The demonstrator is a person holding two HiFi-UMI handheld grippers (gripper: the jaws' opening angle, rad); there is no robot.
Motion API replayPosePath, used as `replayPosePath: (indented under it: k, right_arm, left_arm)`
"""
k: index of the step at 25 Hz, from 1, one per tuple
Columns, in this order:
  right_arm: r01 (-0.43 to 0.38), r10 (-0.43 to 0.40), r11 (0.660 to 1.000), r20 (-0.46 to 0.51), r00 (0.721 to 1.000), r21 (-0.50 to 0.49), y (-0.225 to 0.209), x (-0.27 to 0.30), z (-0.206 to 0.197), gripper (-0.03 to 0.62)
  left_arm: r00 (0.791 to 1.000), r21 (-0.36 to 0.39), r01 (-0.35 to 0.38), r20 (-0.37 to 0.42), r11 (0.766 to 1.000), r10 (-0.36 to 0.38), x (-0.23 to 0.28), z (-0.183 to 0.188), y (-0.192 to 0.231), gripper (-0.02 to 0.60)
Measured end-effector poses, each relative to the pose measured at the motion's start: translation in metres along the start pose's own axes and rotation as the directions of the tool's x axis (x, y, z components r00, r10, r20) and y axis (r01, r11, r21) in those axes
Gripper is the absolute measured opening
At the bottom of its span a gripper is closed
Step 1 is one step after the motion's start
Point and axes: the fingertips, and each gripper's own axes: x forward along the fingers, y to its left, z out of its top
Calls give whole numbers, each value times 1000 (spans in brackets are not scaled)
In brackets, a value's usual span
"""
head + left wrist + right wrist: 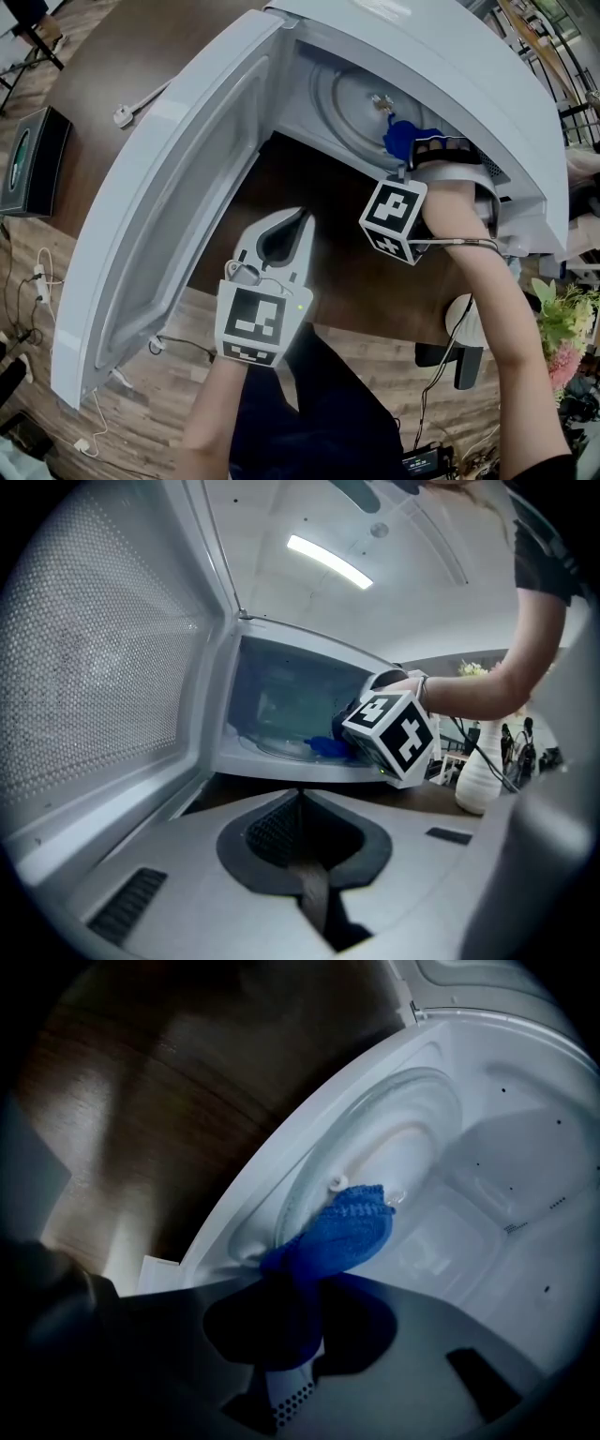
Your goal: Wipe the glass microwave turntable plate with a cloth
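Head view: a white microwave (441, 56) stands on the dark table (347, 272), its door (159, 216) swung wide toward the table's left side. The glass turntable plate (352, 103) lies on the cavity floor. The right claw (417, 148) reaches in through the opening, with a blue cloth (403, 139) at its tip over the plate's near rim. The left claw (302, 220) hovers outside, over the table's near edge in front of the opening, jaws pressed together and nothing in them. A black box (33, 159) sits by the table's far left edge.

Left gripper view: left claw (300, 797) closed and empty, pointing at the open cavity. The plate (277, 747) shows low inside, the cloth (326, 748) on it, and the right claw's marker cube (394, 733) is just at the opening. A white vase (476, 782) stands on the table to the right of the microwave.

Right gripper view: right claw (286, 1309) pinches the cloth (339, 1230) by one bunched end. The free end lies on the plate (394, 1129), close to its middle. Picture dim at the edges.
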Motion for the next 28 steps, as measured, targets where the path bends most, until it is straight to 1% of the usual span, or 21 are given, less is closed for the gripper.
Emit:
replayPosePath:
  k: [4,10,15,19,22,24,26,28]
  right_arm:
    - [1,-1,1000,7,1000,15,0,-1,0,66]
    - [23,-25,998,42,999,54,-4,-9,2,66]
    - [-7,2,998,80,997,69,-1,-18,3,67]
    - [-26,12,994,136,991,101,2,-32,3,67]
    - [-60,38,991,189,981,116,9,-49,6,67]
    - [-89,55,986,227,972,142,11,-61,8,67]
    - [-127,72,975,279,958,184,13,-72,8,69]
    - [-184,97,955,341,935,234,21,-86,7,69]
  left_arm:
    - [1000,-1,0,-3,1000,0,-2,0,-1,14]
    - [1000,-1,-3,-7,1000,3,-5,2,-2,14]
    - [1000,-20,-23,-14,1000,22,-14,8,-3,14]
    - [999,-24,-41,-33,999,40,-25,14,-5,14]
    - [997,-32,-57,-57,998,55,-37,16,-10,14]
    - [996,-28,-67,-67,997,65,-42,19,-11,14]
    - [995,-22,-77,-69,997,76,-45,26,-12,14]
    - [994,-28,-88,-68,996,86,-49,33,-16,14]
